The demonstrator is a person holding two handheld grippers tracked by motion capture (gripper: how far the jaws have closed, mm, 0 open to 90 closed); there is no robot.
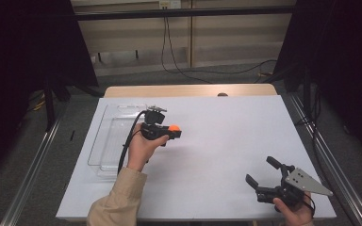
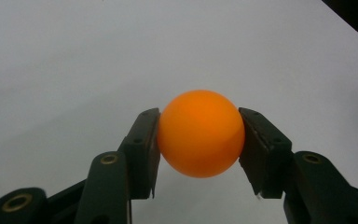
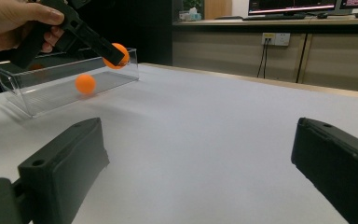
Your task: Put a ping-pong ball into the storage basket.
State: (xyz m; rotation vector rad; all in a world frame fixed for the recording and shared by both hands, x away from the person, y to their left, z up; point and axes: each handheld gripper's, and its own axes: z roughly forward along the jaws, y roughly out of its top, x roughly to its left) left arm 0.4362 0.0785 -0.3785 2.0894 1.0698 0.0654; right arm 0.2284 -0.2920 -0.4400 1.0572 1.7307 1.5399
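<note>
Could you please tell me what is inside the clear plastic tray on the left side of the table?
In the right gripper view, one orange ball shows through the wall of the clear tray. The person's hand covers its far end.

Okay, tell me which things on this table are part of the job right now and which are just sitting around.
In the job:
- orange ball, clamped in the left gripper
- clear tray
- second orange ball, seen at the tray

Just about:
- right gripper, open, idle on the table
- cables on the floor
- monitors
</note>
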